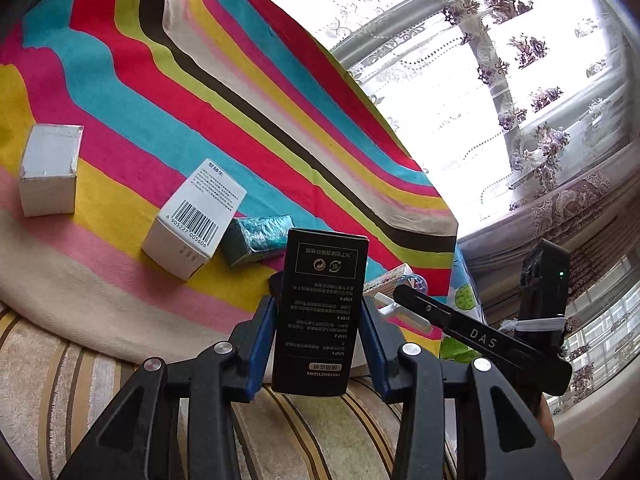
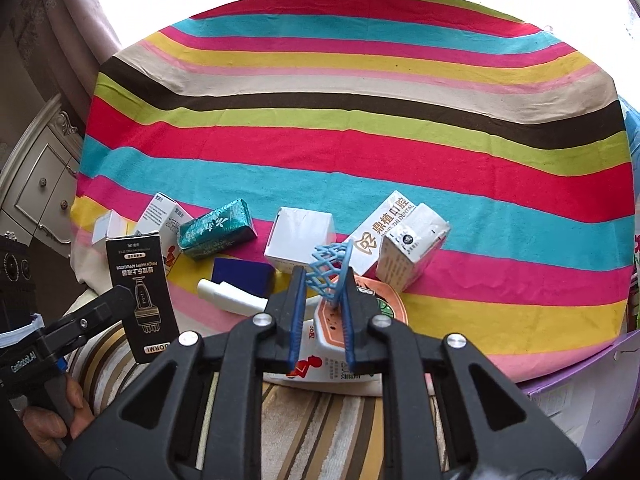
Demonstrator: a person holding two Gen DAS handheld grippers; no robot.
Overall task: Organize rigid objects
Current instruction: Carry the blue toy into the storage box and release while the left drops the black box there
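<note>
The striped cloth looks woven cotton, matt and lightly creased; the black box is smooth matt cardboard; the teal packet wears glossy crinkled foil; the blue lattice piece is matt plastic; the white boxes are scuffed paperboard.

Strong daylight pours through the window, which is blown out to white behind the lace curtain. The striped cloth is bright and evenly lit, with soft, short shadows beside the boxes. Fisheye bending curves every edge, and dark vignetting fills the corners. Focus is fairly sharp at centre, softer outward.
</note>
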